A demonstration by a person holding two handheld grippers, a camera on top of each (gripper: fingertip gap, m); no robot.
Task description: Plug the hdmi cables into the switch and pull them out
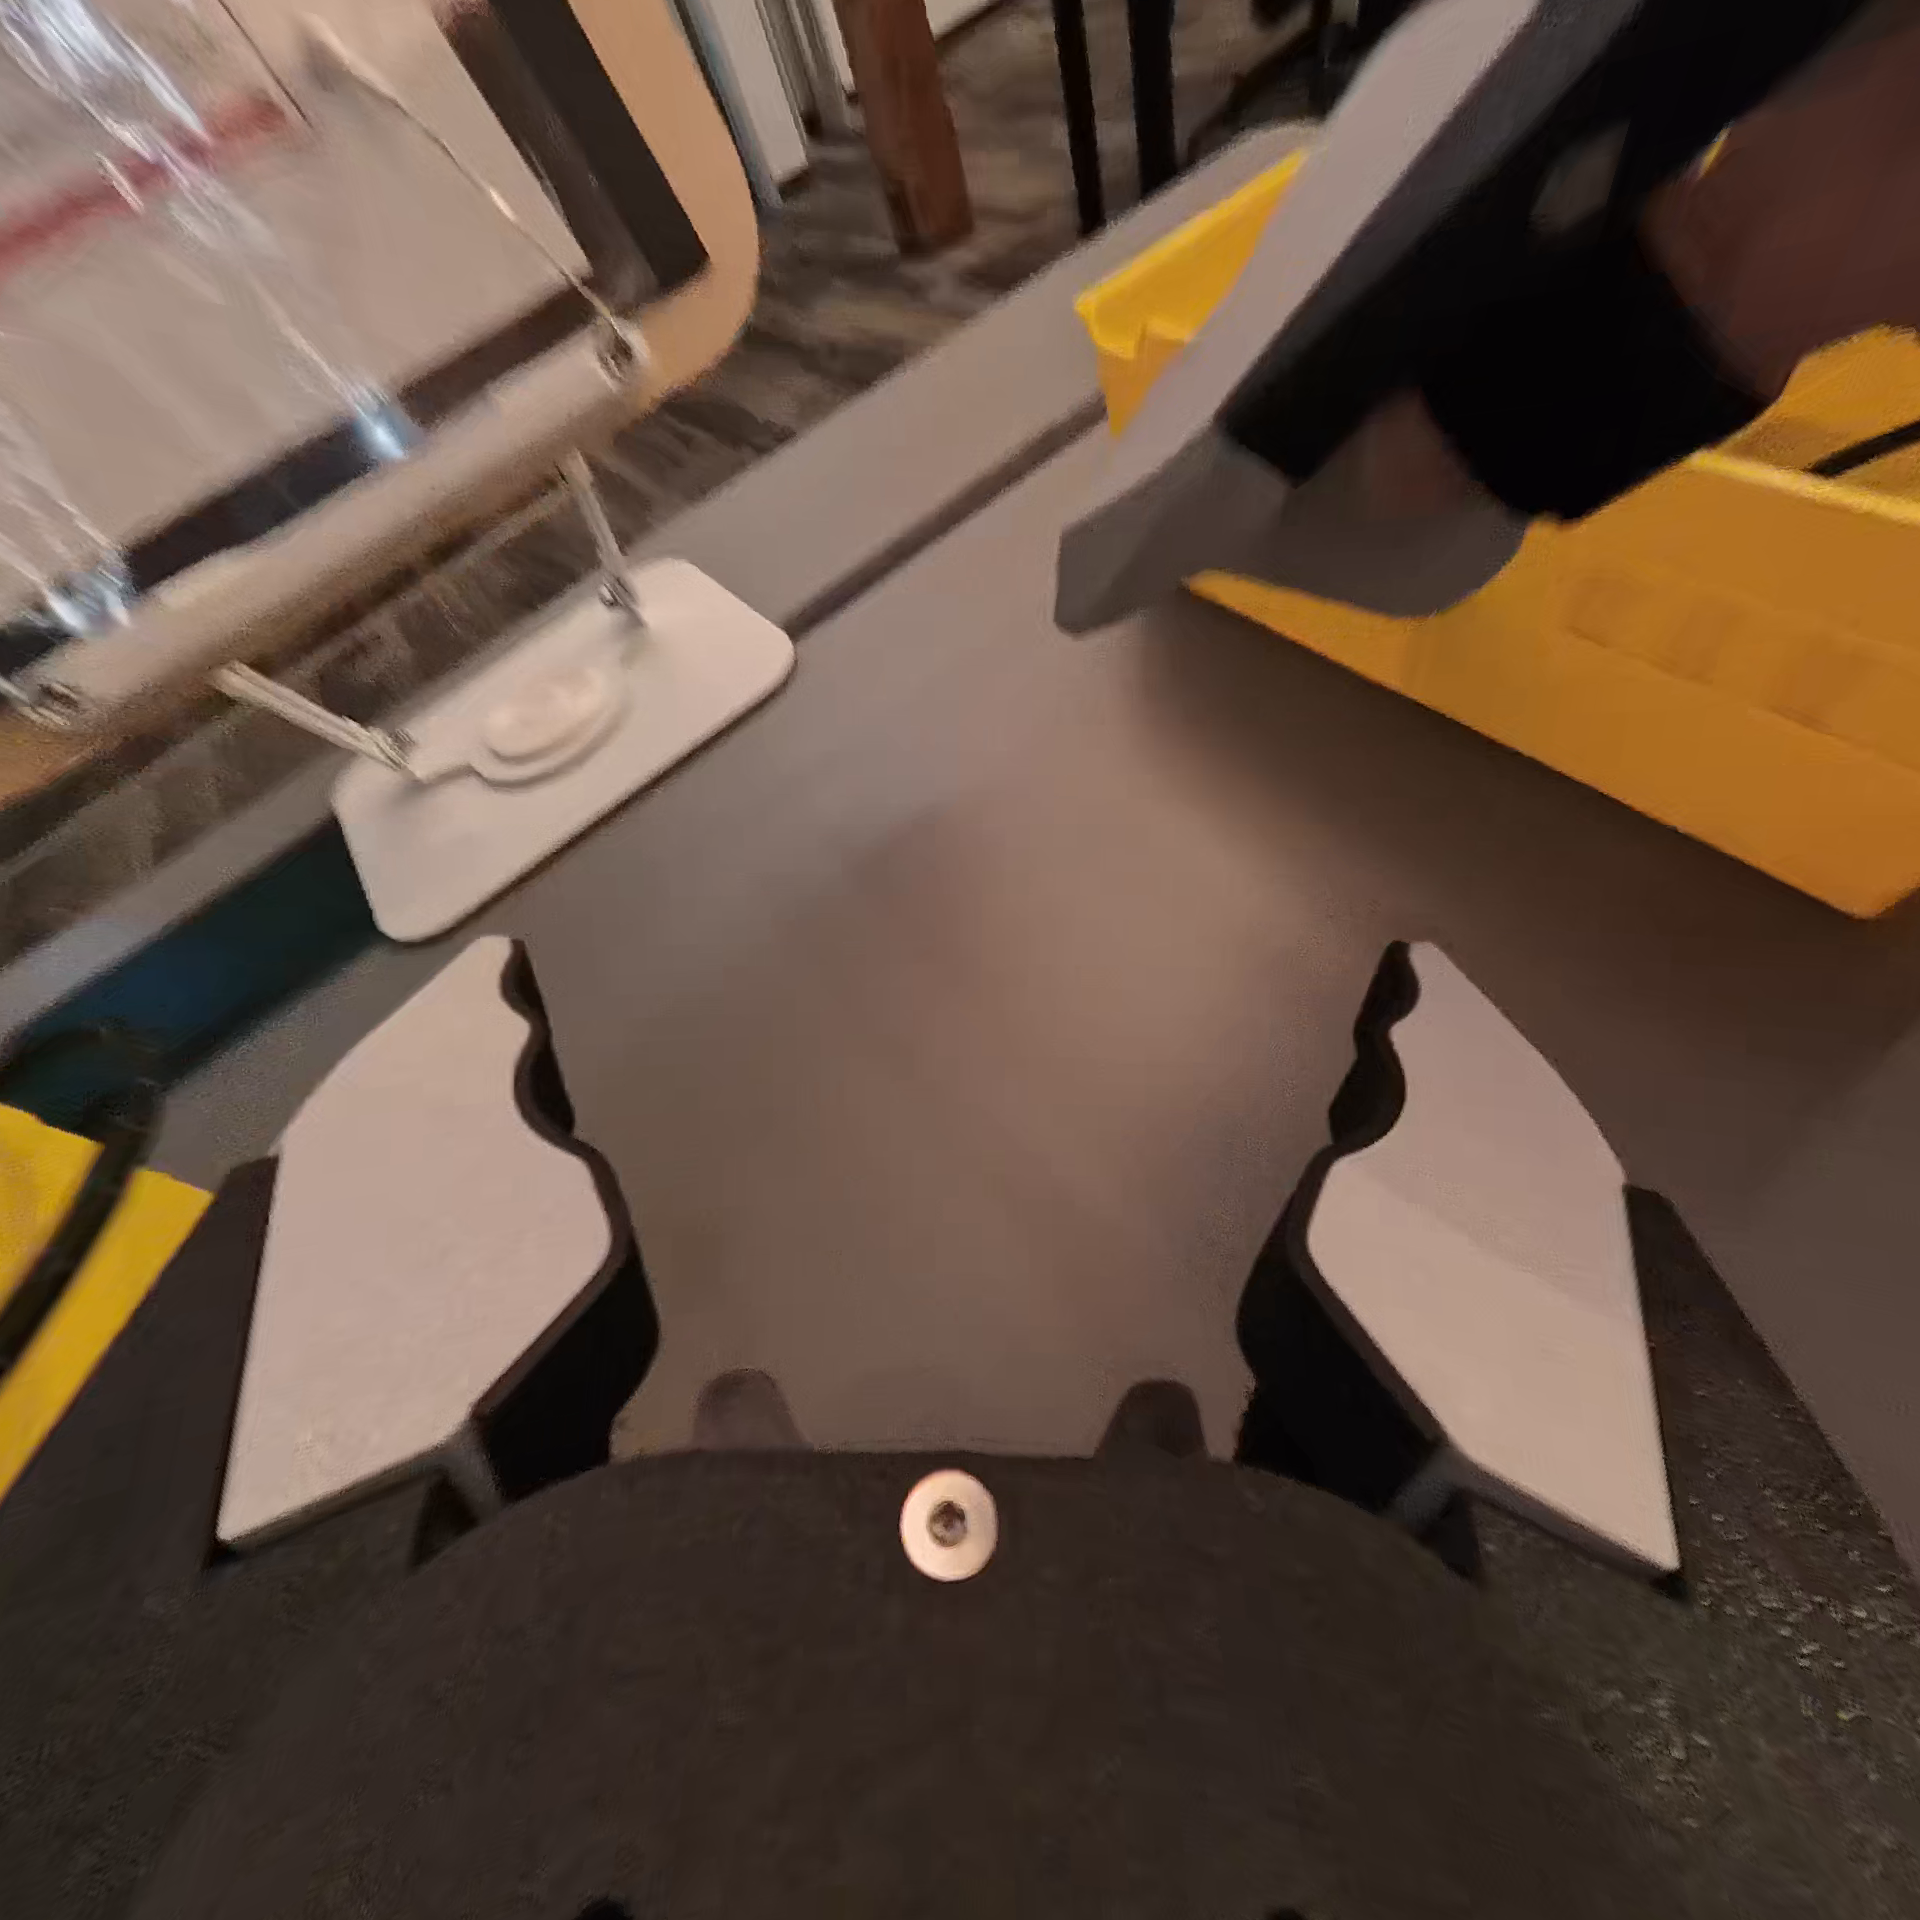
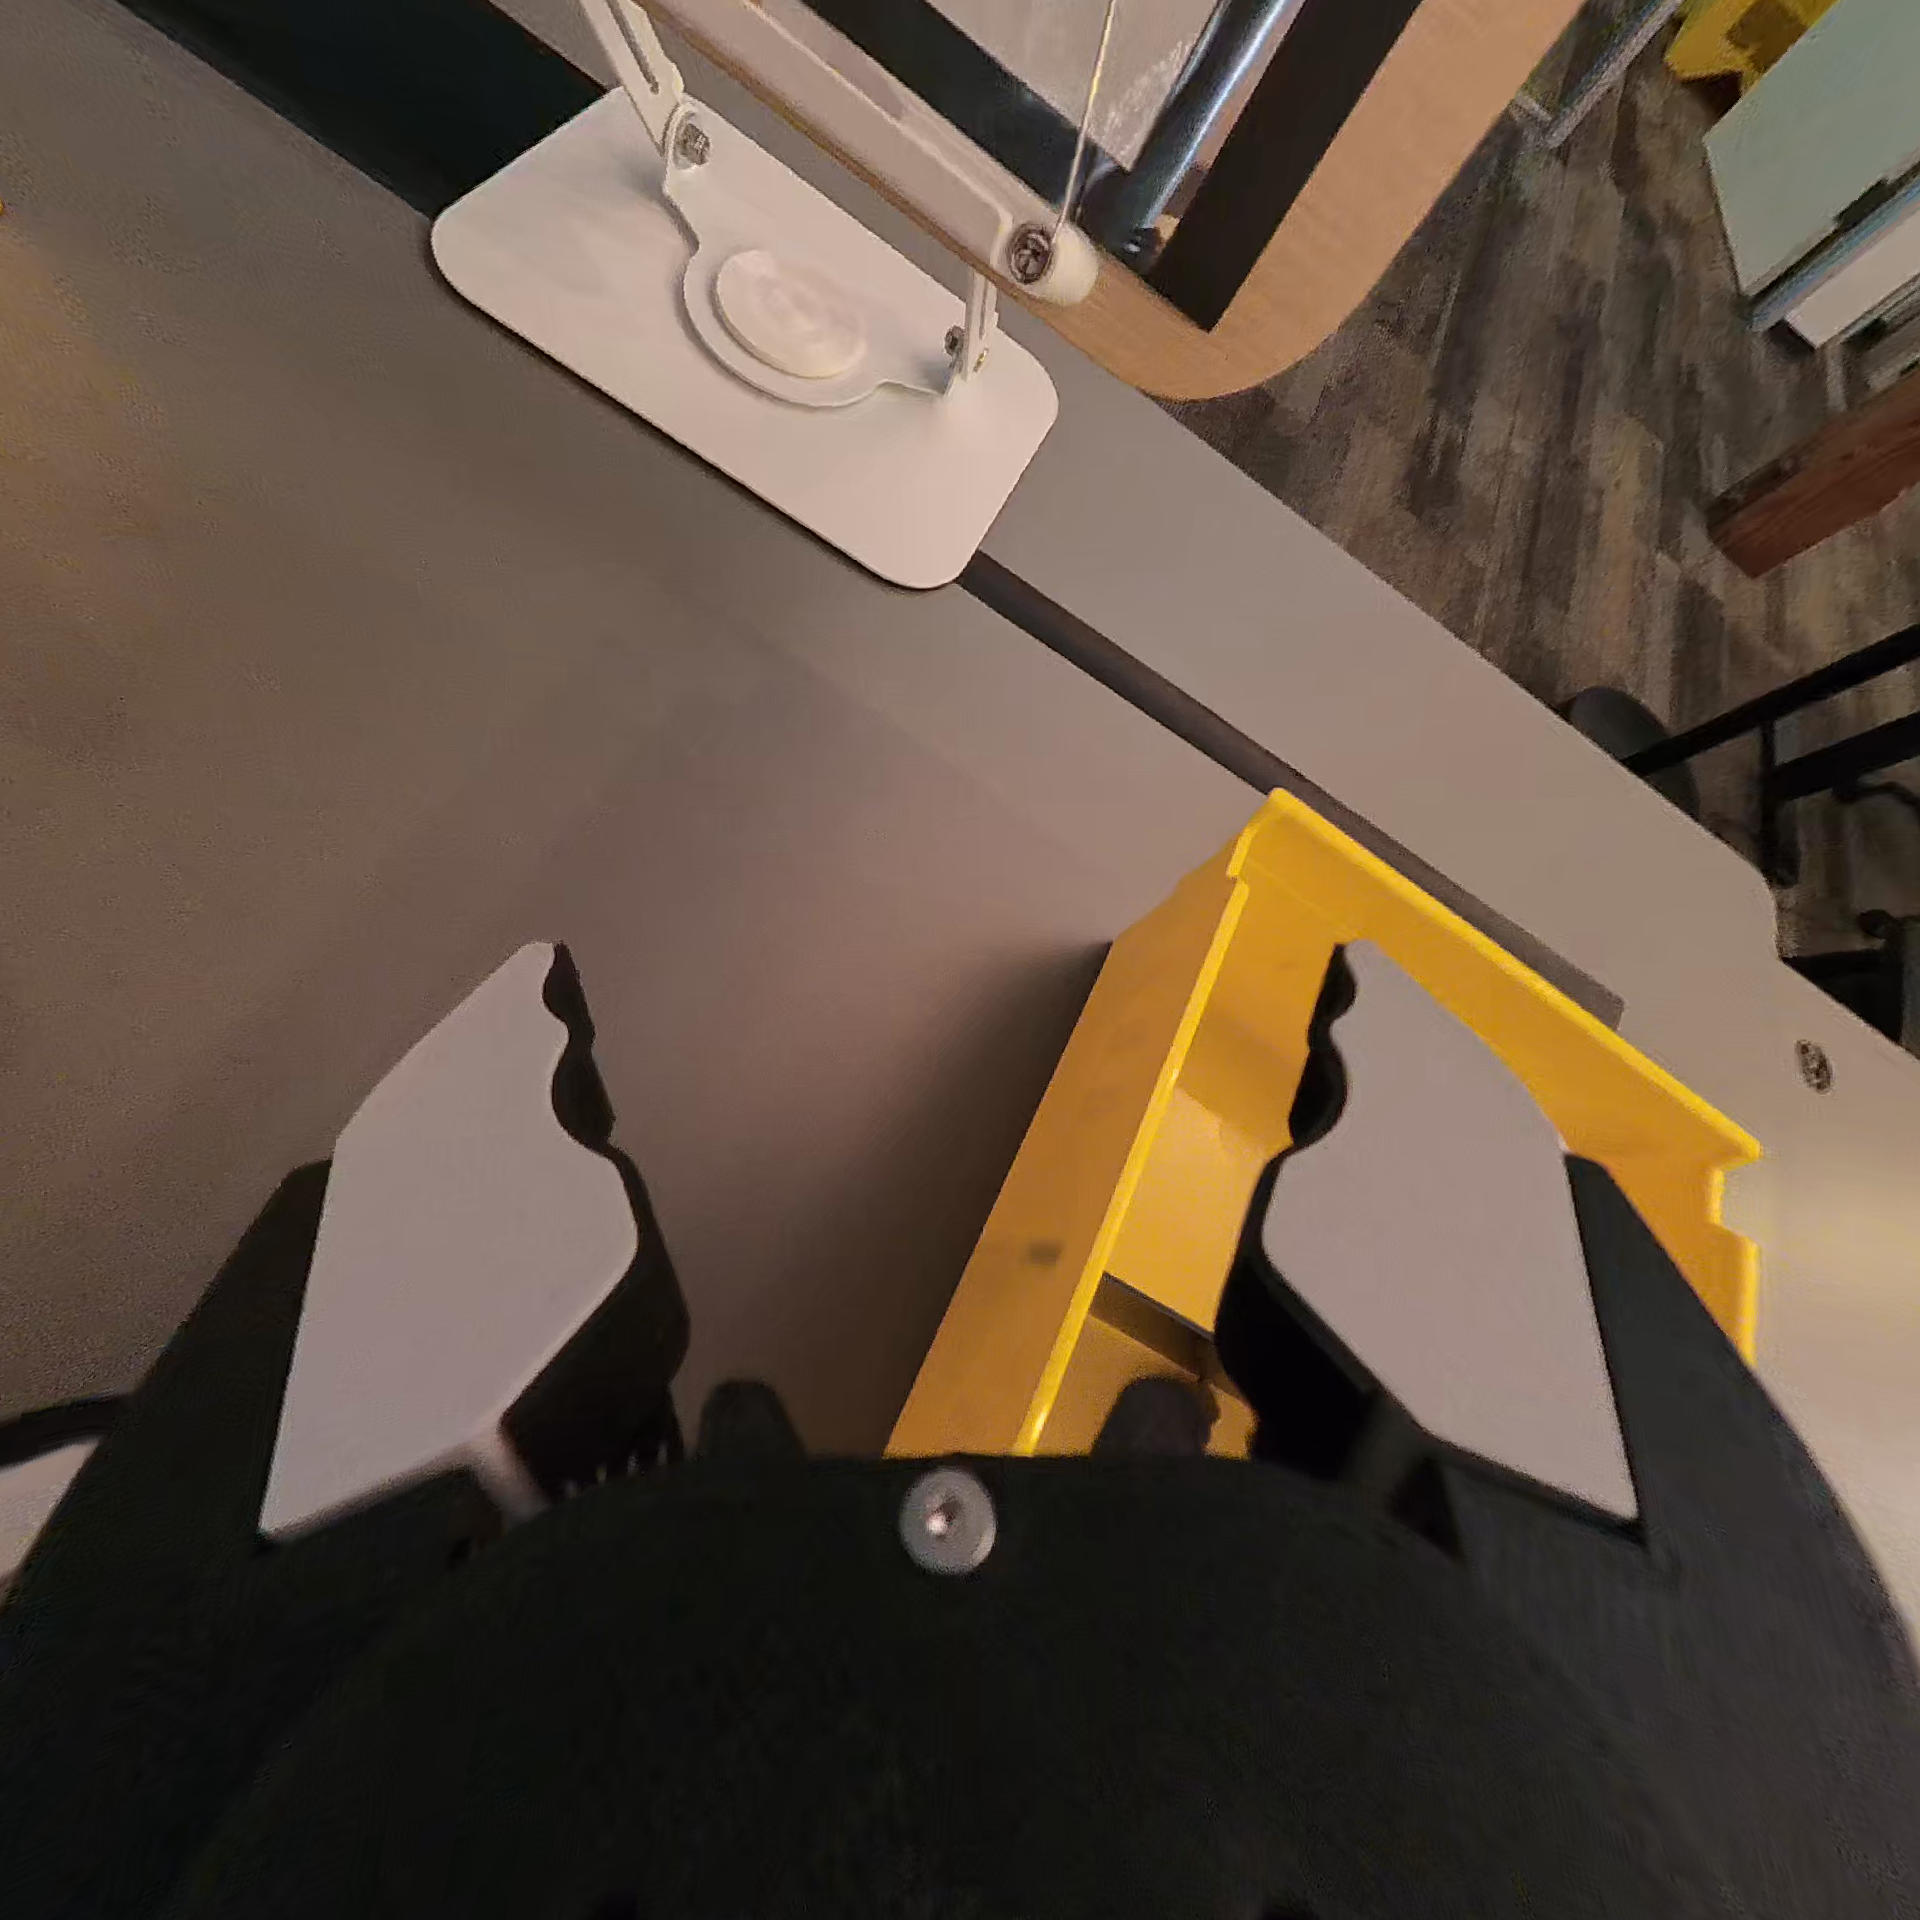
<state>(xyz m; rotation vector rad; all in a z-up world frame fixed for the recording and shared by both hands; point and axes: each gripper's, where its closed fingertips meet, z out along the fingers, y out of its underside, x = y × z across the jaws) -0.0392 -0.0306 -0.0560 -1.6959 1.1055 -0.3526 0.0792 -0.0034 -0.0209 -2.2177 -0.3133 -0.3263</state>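
No HDMI cable and no switch show in either view. My left gripper is open and empty above the bare grey table. My right gripper is open and empty, with its right finger over a yellow bin on the table. The right gripper also shows in the left wrist view at the upper right, over the same yellow bin, blurred. A dark strip lies inside the bin in the left wrist view; what it is I cannot tell.
A white stand base with thin metal legs sits near the far table edge, also in the right wrist view. Another yellow object is at the left edge. Beyond the table is patterned carpet and furniture.
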